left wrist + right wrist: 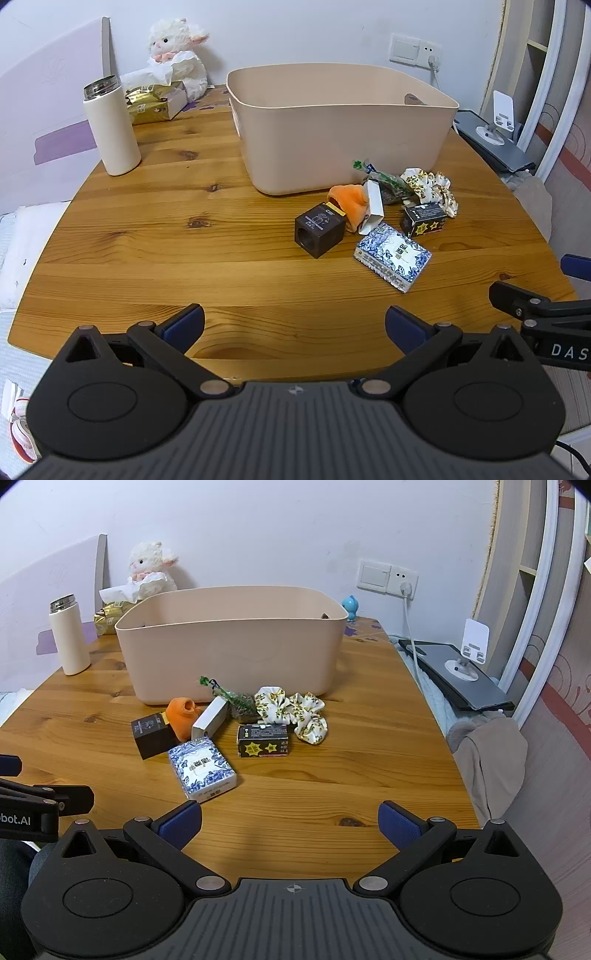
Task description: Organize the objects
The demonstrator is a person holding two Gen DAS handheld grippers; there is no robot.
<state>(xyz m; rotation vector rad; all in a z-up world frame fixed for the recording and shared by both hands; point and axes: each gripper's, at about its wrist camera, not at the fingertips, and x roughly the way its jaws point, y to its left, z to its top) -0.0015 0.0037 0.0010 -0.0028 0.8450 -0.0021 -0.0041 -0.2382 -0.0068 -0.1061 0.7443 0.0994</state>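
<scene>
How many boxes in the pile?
4: dark cube box at left, white box leaning behind, blue patterned box nearest, black-yellow box at right. More may be hidden.

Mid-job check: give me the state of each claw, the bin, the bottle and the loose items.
Left claw: open, empty.
Right claw: open, empty.
Beige bin: upright, contents mostly hidden.
White bottle: upright, no cap.
Blue-patterned box: lying flat on table.
Floral scrunchies: on table, outside bin.
</scene>
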